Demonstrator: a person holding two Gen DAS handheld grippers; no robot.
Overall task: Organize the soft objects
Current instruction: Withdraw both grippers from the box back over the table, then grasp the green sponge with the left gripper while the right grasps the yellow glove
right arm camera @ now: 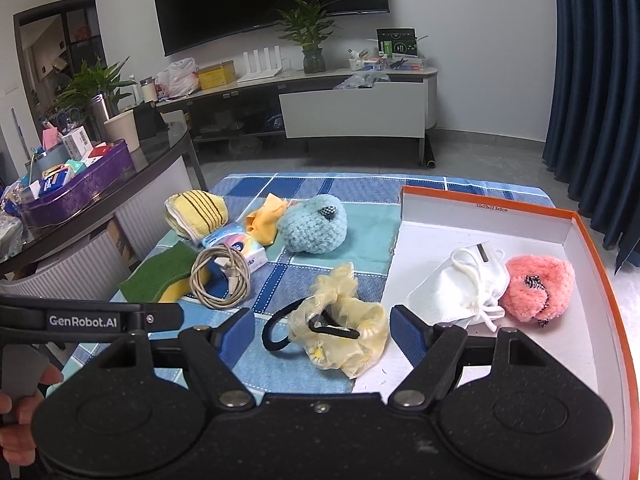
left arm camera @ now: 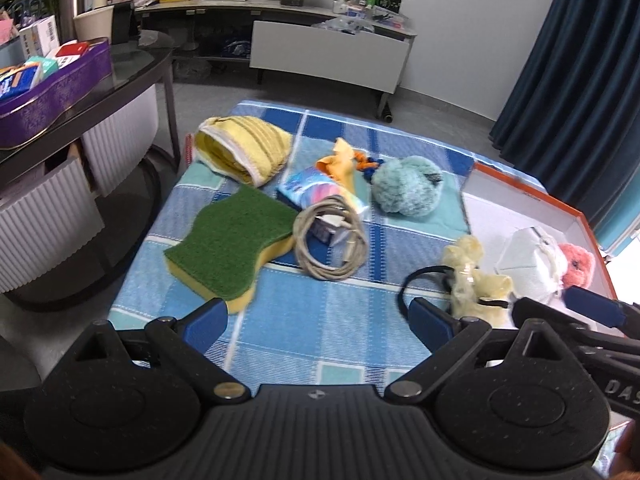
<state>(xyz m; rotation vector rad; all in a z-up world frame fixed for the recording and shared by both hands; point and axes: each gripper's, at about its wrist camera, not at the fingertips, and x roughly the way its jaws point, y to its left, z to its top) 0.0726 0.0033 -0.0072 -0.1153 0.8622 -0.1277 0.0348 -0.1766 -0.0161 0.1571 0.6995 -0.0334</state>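
A pale yellow scrunchie (right arm camera: 340,320) with a black hair tie (right arm camera: 276,334) lies on the blue checked cloth (right arm camera: 288,288), just left of the orange-rimmed white box (right arm camera: 580,224). My right gripper (right arm camera: 322,334) is open, its fingers on either side of the scrunchie. In the box lie a white mask (right arm camera: 456,288) and a pink fluffy scrunchie (right arm camera: 536,288). My left gripper (left arm camera: 318,320) is open and empty above the cloth; the yellow scrunchie (left arm camera: 472,276) is by its right finger. A blue fluffy scrunchie (left arm camera: 406,190), a green-yellow sponge (left arm camera: 228,244) and a yellow towel (left arm camera: 240,148) lie further back.
A coiled grey cable (left arm camera: 330,240) lies on a tissue pack (left arm camera: 320,192), with an orange cloth (left arm camera: 340,164) behind. A dark glass side table (left arm camera: 80,92) with a purple tin (left arm camera: 52,100) stands at the left. A TV cabinet (right arm camera: 352,112) is behind, blue curtains (right arm camera: 592,80) at the right.
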